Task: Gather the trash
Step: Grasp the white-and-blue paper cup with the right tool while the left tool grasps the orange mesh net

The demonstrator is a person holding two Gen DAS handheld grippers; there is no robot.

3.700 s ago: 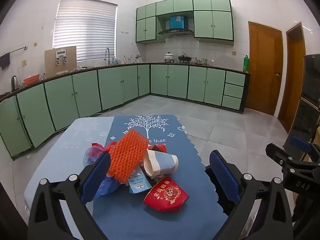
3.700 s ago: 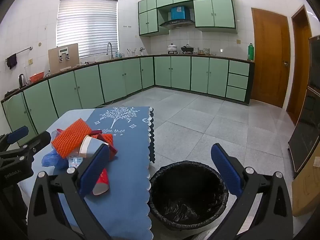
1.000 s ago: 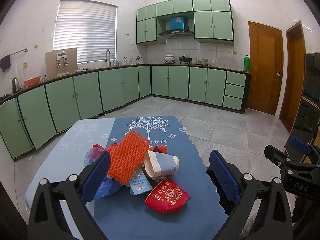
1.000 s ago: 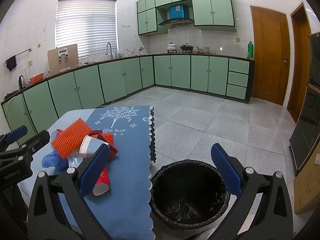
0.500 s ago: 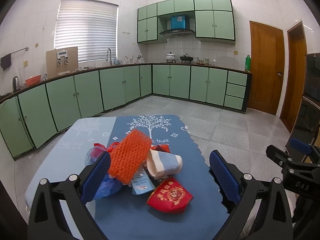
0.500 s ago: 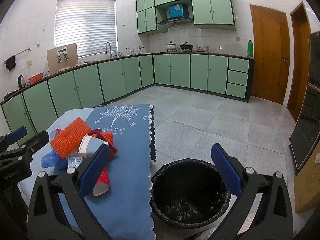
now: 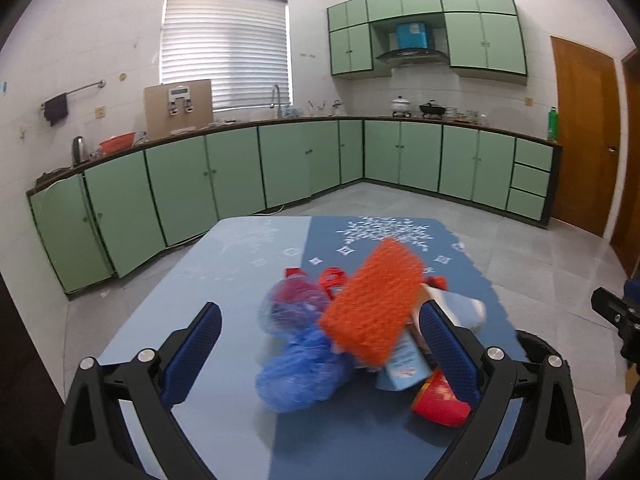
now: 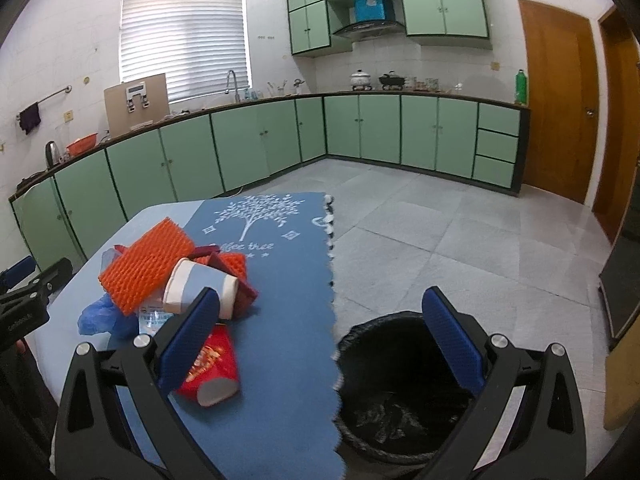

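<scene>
Left gripper [image 7: 320, 336]: jaws spread wide, nothing held, poised over near edge of trash pile. Right gripper [image 8: 320, 336]: likewise wide open and empty, straddling table edge, bin ahead of its right finger.

Trash location relative to left gripper: crumpled blue plastic bag [image 7: 298, 372] directly between the fingers, closest item. Orange foam net [image 7: 374, 306] just beyond it, tilted, leaning on the pile. White-and-blue paper cup [image 7: 460, 310] lying on its side behind right finger; red paper cup [image 7: 440, 404] beside and partly hidden by that finger. Small printed packet [image 7: 404, 368] wedged under the net. All resting on blue tablecloth [image 7: 360, 440].

Relative to right gripper: same pile ahead-left, red cup just behind left finger; black-lined trash bin [image 8: 400, 432] on floor, low and ahead-right, touching or just beside cloth edge — cannot tell which.

Step judged in hand: first pick, left side.

Recommendations:
- Take one item only; blue bag judged best candidate, being nearest and uncovered.
- Lower until both pads flank the bulk of the bag, then close; soft film likely to slip if pinched at a loose fold.
- Lift straight up, slowly; net leans on neighbouring items and may topple or drag along.
- Keep right finger clear of red cup to avoid rolling it off the cloth.
- Carry across well above the pile toward the bin.
</scene>
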